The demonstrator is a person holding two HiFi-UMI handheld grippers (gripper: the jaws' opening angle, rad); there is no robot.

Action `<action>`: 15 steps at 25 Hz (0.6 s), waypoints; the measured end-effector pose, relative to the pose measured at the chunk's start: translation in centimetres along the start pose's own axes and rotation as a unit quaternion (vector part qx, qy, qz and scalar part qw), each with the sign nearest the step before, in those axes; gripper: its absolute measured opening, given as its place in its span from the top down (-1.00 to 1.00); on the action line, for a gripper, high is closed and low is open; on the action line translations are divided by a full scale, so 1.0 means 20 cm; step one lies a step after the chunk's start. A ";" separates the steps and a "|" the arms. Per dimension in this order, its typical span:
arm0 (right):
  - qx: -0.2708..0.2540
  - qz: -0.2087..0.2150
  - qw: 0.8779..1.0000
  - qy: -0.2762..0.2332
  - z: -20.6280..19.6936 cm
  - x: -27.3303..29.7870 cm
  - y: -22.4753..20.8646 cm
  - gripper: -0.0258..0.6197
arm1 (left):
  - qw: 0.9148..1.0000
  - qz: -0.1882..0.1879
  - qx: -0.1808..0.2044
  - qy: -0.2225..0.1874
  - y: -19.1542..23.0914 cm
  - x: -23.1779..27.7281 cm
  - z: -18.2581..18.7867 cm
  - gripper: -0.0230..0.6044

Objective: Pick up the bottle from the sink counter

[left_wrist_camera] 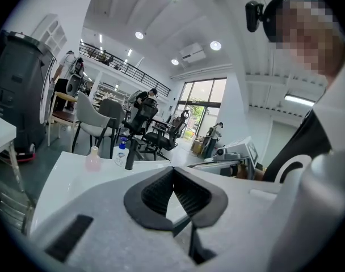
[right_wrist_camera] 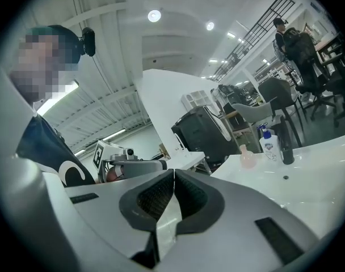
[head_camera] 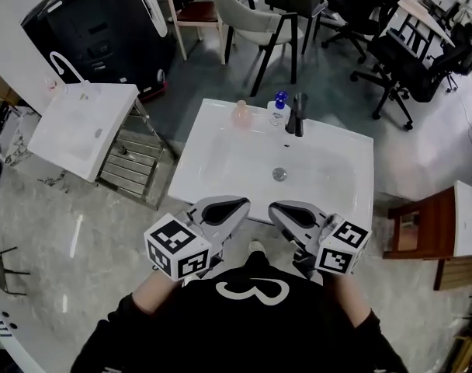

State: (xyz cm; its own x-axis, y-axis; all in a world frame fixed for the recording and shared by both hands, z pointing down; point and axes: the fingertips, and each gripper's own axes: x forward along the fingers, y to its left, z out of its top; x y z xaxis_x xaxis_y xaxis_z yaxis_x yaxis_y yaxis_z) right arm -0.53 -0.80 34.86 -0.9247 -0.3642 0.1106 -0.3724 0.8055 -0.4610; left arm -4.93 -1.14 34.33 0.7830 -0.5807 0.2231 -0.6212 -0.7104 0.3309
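A white sink counter (head_camera: pixel 213 173) stands in front of me. On its back rim a small pink bottle (head_camera: pixel 241 113) stands left of a white pump bottle with a blue cap (head_camera: pixel 279 109), and a black faucet (head_camera: pixel 298 113) is beside them. Both grippers hover at the counter's near edge, far from the bottles. My left gripper (head_camera: pixel 237 203) is shut with nothing in it, and so is my right gripper (head_camera: pixel 277 207). The left gripper view shows its jaws (left_wrist_camera: pixel 173 171) closed together, with the pink bottle (left_wrist_camera: pixel 93 158) and the pump bottle (left_wrist_camera: pixel 121 152) far ahead. The right gripper view shows the same bottles (right_wrist_camera: pixel 247 158) (right_wrist_camera: pixel 268 144).
A second white basin on a metal stand (head_camera: pixel 85 127) sits to the left, with a black machine (head_camera: pixel 104 26) behind it. Chairs (head_camera: pixel 259 22) stand beyond the counter. A wooden chair (head_camera: pixel 422 224) is at the right. The drain (head_camera: pixel 279 174) lies mid-basin.
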 end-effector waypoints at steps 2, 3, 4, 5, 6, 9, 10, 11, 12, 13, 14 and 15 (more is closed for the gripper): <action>0.002 0.006 1.000 0.000 0.04 0.02 -0.07 0.88 | 1.000 0.003 -0.001 0.000 0.04 0.05 0.03 0.88; 0.003 0.009 1.000 0.000 0.06 0.03 -0.10 0.88 | 1.000 0.005 -0.001 0.001 0.06 0.08 0.05 0.88; 0.004 0.013 1.000 0.000 0.08 0.04 -0.14 0.88 | 1.000 0.008 0.000 0.001 0.07 0.11 0.07 0.88; 0.005 0.017 1.000 0.000 0.10 0.05 -0.17 0.88 | 1.000 0.010 0.000 0.001 0.09 0.14 0.09 0.88; 0.006 0.021 1.000 0.000 0.12 0.05 -0.21 0.88 | 1.000 0.012 0.002 0.000 0.10 0.17 0.12 0.88; 0.006 0.033 0.999 0.004 0.18 0.07 -0.30 0.87 | 1.000 0.019 0.008 0.000 0.15 0.25 0.17 0.88; 0.004 0.036 0.999 0.006 0.20 0.07 -0.33 0.87 | 1.000 0.022 0.009 0.000 0.17 0.28 0.19 0.88; 0.002 0.039 0.999 0.007 0.22 0.07 -0.36 0.87 | 1.000 0.026 0.009 -0.001 0.19 0.30 0.20 0.88; -0.002 0.041 0.999 0.009 0.23 0.08 -0.39 0.87 | 1.000 0.029 0.008 -0.004 0.20 0.33 0.21 0.88; -0.006 0.045 0.999 0.011 0.24 0.08 -0.42 0.88 | 0.999 0.032 0.008 -0.007 0.22 0.35 0.23 0.88; -0.009 0.049 0.999 0.012 0.25 0.09 -0.44 0.88 | 0.999 0.036 0.009 -0.010 0.24 0.37 0.24 0.88; -0.012 0.053 0.998 0.012 0.27 0.09 -0.45 0.87 | 0.999 0.041 0.011 -0.012 0.25 0.39 0.25 0.88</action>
State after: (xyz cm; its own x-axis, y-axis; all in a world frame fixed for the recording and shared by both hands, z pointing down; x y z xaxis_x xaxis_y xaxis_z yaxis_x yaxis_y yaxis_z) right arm 1.56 -11.26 34.56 -0.9603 -0.2660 0.0841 -0.2747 0.8496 -0.4503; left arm -2.11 -11.16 33.12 0.7284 -0.6467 0.2261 -0.6841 -0.6682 0.2926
